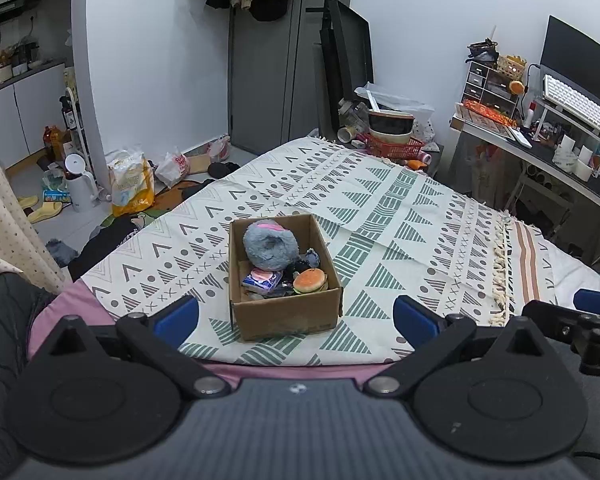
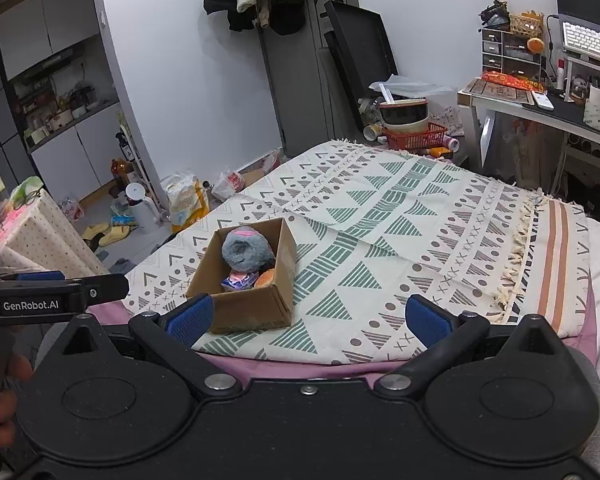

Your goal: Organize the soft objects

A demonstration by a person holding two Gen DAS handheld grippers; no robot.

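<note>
Cardboard, brown and open-topped, makes up the small box [image 1: 286,300] sitting on the patterned cream-and-green bedspread [image 1: 380,216], straight ahead of my left gripper [image 1: 296,316] and a little left of my right gripper [image 2: 308,320]. Inside it I see a fluffy grey plush ring with a pink patch [image 1: 270,246], a squishy orange burger toy [image 1: 310,280], a shiny blue-and-pink packet [image 1: 262,280] and some dark pieces I cannot make out. Both pairs of my blue-padded fingers [image 1: 176,320] stand wide apart and hold nothing; both hover short of the box, above the near edge of the bed.

I judge the soft things are already gathered, or else waiting to be taken out; the pictures do not settle which. If I go in, I should come from above, straddle the plush ring at its widest part, and close gently so it compresses without slipping. My other gripper can steady the near wall of the box, which looks light enough to slide.
</note>
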